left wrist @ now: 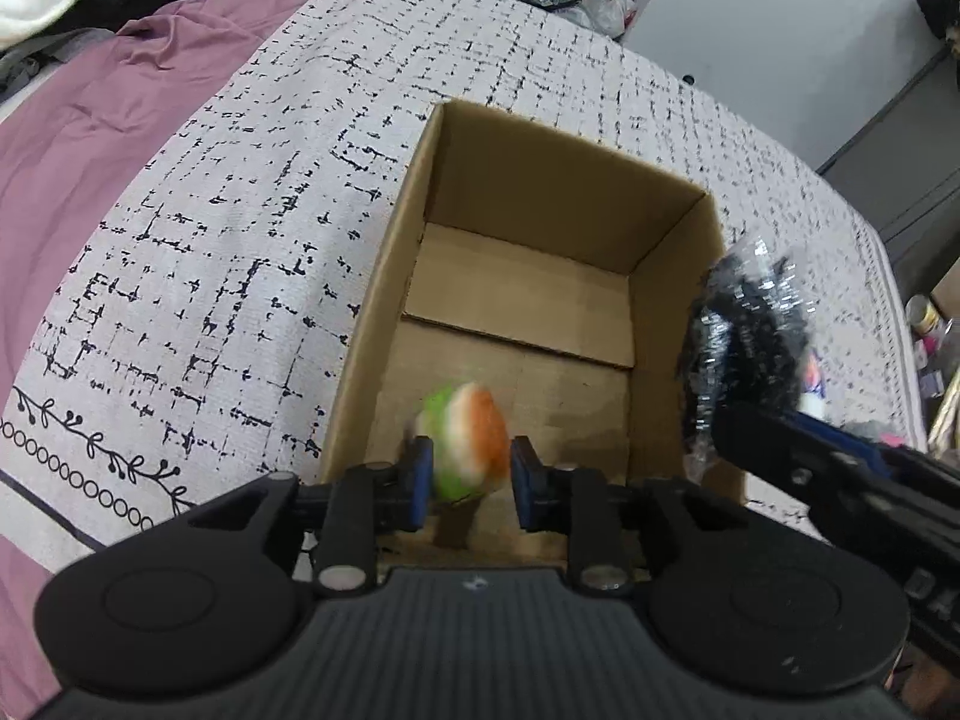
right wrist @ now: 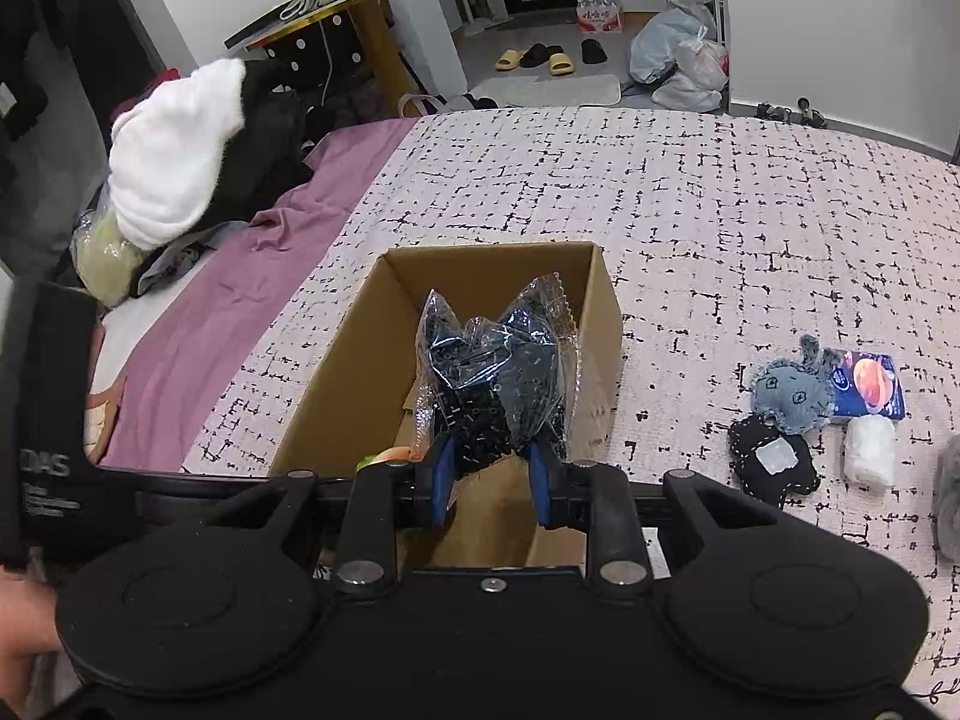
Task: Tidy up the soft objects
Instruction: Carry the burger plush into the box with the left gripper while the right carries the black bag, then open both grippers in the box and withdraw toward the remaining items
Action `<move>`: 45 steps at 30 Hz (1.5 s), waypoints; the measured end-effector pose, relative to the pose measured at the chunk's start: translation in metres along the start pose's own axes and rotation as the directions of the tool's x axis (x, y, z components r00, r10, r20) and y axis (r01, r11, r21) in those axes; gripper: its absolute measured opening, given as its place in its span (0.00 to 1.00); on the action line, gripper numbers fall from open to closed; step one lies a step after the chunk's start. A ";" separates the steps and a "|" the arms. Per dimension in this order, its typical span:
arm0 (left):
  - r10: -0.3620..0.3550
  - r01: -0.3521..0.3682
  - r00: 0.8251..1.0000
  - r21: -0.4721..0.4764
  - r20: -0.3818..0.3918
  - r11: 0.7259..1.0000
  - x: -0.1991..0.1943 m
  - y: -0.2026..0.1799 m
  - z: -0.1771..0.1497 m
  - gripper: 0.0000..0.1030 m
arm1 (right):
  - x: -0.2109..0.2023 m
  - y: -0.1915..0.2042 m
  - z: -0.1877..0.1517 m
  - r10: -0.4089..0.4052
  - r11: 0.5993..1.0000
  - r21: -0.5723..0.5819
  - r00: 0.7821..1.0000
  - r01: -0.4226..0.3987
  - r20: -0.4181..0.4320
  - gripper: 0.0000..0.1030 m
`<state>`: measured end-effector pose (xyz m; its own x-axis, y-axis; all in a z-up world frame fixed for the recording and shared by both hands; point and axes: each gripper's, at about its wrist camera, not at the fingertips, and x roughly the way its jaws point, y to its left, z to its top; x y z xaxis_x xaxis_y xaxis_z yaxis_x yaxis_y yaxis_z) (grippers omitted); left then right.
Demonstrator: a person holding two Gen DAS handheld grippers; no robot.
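An open cardboard box (left wrist: 528, 180) stands on the patterned bedspread; it also shows in the right wrist view (right wrist: 336, 372). My left gripper (left wrist: 468, 483) is over the box's near end with its blue pads apart; a blurred green, white and orange plush ball (left wrist: 465, 444) sits between them, with a gap on the right side. My right gripper (right wrist: 489, 474) is shut on a clear plastic bag of black soft material (right wrist: 498, 372), held over the box's near right wall; the bag also shows in the left wrist view (left wrist: 744, 348).
On the bedspread to the right lie a grey denim plush (right wrist: 792, 390), a black fabric piece (right wrist: 774, 462), a blue tissue pack (right wrist: 870, 387) and a white wrapped bundle (right wrist: 870, 450). A pile of clothes (right wrist: 180, 156) lies on the purple sheet at the left.
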<state>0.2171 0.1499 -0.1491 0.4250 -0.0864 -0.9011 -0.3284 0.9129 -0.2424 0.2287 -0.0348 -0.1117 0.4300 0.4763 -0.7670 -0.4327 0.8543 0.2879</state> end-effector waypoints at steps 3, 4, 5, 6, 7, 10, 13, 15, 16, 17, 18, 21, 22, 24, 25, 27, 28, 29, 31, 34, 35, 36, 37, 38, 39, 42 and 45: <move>-0.009 0.009 1.000 0.005 0.015 1.000 -0.011 -0.001 0.000 0.35 | 0.002 0.003 0.001 0.002 1.000 -0.009 1.000 -0.002 -0.007 0.26; -0.009 0.009 1.000 0.006 0.021 1.000 -0.015 0.000 0.001 0.39 | 0.003 0.004 0.002 0.005 1.000 -0.013 1.000 -0.005 -0.011 0.26; -0.011 0.010 1.000 0.008 0.028 1.000 -0.019 -0.001 0.001 0.42 | 0.004 0.005 0.002 0.007 1.000 -0.015 1.000 -0.007 -0.015 0.26; -0.012 0.012 0.999 0.013 0.037 1.000 -0.022 -0.001 0.002 0.44 | 0.005 0.006 0.003 0.008 1.000 -0.017 1.000 -0.009 -0.020 0.26; -0.007 0.006 0.999 0.020 0.047 1.000 -0.026 -0.001 0.001 0.45 | 0.007 0.007 0.004 0.011 1.000 -0.018 1.000 -0.012 -0.027 0.26; 0.012 -0.014 0.997 0.035 0.073 0.999 -0.036 0.002 0.001 0.48 | 0.013 0.008 0.006 0.020 1.000 -0.012 0.999 -0.021 -0.050 0.25; 0.012 -0.015 0.996 0.027 0.094 1.000 -0.043 0.008 0.001 0.56 | 0.020 0.008 0.008 0.031 1.000 0.001 0.997 -0.031 -0.068 0.26; 0.022 -0.026 0.993 0.028 0.115 0.999 -0.048 0.011 0.002 0.59 | 0.025 0.009 0.009 0.039 0.999 0.009 0.996 -0.038 -0.083 0.26; 0.033 -0.037 0.991 0.028 0.127 0.999 -0.051 0.013 0.002 0.62 | 0.028 0.011 0.009 0.040 0.999 0.008 0.995 -0.039 -0.091 0.26; 0.040 -0.044 0.990 0.026 0.136 0.999 -0.054 0.014 0.002 0.64 | 0.031 0.012 0.008 0.037 0.999 0.004 0.994 -0.037 -0.105 0.26; 0.047 -0.051 0.988 0.023 0.145 0.998 -0.056 0.016 0.003 0.65 | 0.034 0.014 0.009 0.032 0.999 -0.001 0.993 -0.032 -0.115 0.26; 0.074 -0.078 0.982 0.017 0.172 0.997 -0.064 0.020 0.003 0.69 | 0.045 0.020 0.007 0.011 1.000 -0.023 0.988 -0.015 -0.155 0.26; 0.082 -0.086 0.980 0.018 0.181 0.996 -0.066 0.021 0.003 0.70 | 0.048 0.022 0.006 0.006 0.999 -0.031 0.986 -0.012 -0.166 0.26; 0.085 -0.091 0.978 0.022 0.191 0.996 -0.069 0.021 0.002 0.71 | 0.053 0.027 0.005 -0.011 0.998 -0.055 0.983 0.001 -0.181 0.27; 0.084 -0.089 0.977 0.019 0.199 0.996 -0.071 0.022 0.002 0.71 | 0.054 0.029 0.004 -0.020 0.998 -0.067 0.983 0.007 -0.185 0.27; 0.083 -0.088 0.975 0.013 0.205 0.996 -0.074 0.023 0.002 0.71 | 0.052 0.032 0.006 -0.031 0.997 -0.081 0.983 0.017 -0.180 0.29; 0.086 -0.090 0.974 0.012 0.208 0.996 -0.075 0.023 0.001 0.72 | 0.049 0.033 0.007 -0.028 0.996 -0.085 0.985 0.014 -0.170 0.33; 0.090 -0.095 0.974 0.013 0.209 0.995 -0.076 0.022 0.001 0.72 | 0.045 0.034 0.008 -0.022 0.996 -0.084 0.987 0.008 -0.156 0.40; 0.098 -0.104 0.973 0.016 0.210 0.994 -0.078 0.021 -0.001 0.73 | 0.036 0.031 0.009 -0.012 0.997 -0.074 0.991 0.002 -0.130 0.48; 0.099 -0.110 0.973 0.039 0.209 0.993 -0.079 0.014 -0.005 0.74 | 0.022 0.025 0.010 0.000 0.998 -0.055 0.994 -0.006 -0.105 0.52; 0.104 -0.116 0.972 0.045 0.211 0.992 -0.079 0.012 -0.006 0.75 | 0.017 0.023 0.011 0.005 0.999 -0.047 0.995 -0.009 -0.096 0.54; 0.109 -0.123 0.970 0.050 0.216 0.991 -0.080 0.009 -0.007 0.75 | 0.012 0.020 0.011 0.011 0.999 -0.040 0.996 -0.014 -0.087 0.56; 0.113 -0.127 0.967 0.049 0.228 0.991 -0.082 0.007 -0.009 0.75 | 0.005 0.016 0.011 0.015 1.000 -0.026 0.997 -0.017 -0.075 0.60; 0.110 -0.124 0.964 0.044 0.243 0.991 -0.084 0.004 -0.011 0.76 | 0.000 0.013 0.011 0.017 1.000 -0.016 0.998 -0.018 -0.066 0.63; 0.103 -0.117 0.962 0.039 0.253 0.992 -0.086 0.002 -0.012 0.76 | -0.005 0.009 0.011 0.020 1.000 -0.009 0.998 -0.021 -0.057 0.63; 0.090 -0.102 0.963 0.032 0.256 0.994 -0.091 -0.005 -0.013 0.77 | -0.024 -0.004 0.010 0.041 0.999 0.005 0.999 -0.040 -0.037 0.71; 0.072 -0.086 0.960 0.038 0.270 0.996 -0.096 -0.016 -0.016 0.77 | -0.044 -0.017 0.008 0.062 0.998 0.001 0.998 -0.062 0.001 0.84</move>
<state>0.1681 0.1370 -0.0649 0.6119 0.0909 -0.7857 -0.3310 0.9316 -0.1500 0.2238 -0.0682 -0.0781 0.4028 0.5289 -0.7470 -0.4582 0.8230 0.3357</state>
